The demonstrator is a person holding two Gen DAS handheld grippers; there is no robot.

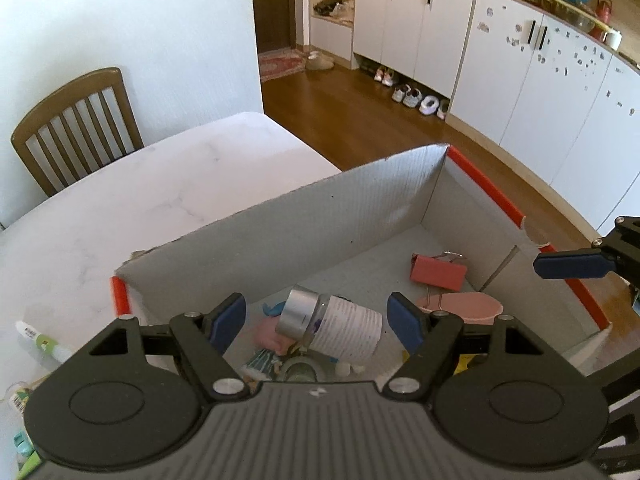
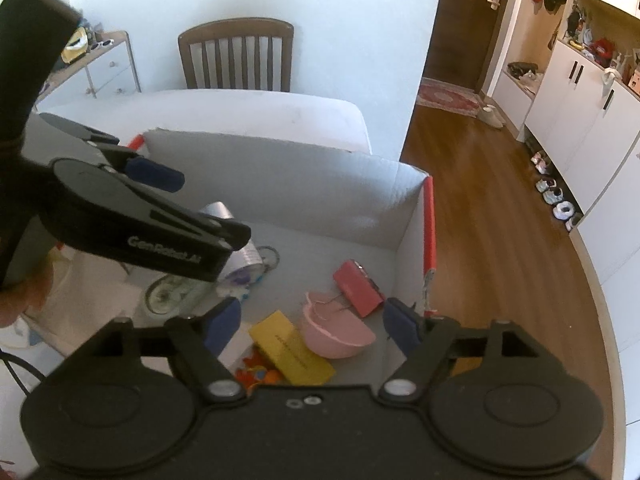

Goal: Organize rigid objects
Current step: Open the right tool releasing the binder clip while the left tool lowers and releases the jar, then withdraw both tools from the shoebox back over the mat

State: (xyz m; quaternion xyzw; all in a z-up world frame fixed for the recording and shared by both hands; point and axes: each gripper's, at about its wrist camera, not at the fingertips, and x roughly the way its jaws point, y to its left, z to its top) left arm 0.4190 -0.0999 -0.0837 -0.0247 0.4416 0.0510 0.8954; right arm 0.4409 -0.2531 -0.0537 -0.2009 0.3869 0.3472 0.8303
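Fingers (image 1: 232, 322) wide above box rim (image 1: 484, 184)

Bright daylight, soft shadows, strong fisheye bending edges, slight blur.

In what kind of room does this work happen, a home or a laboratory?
Most likely a home, in a dining area near the entrance: a wooden chair at a white table, shoes lined up under white cabinets, and a rug by the door.

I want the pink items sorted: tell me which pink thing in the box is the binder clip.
The binder clip is the flat-sided pink one with wire handles, lying beside the round pink bowl, nearer the box's far wall.
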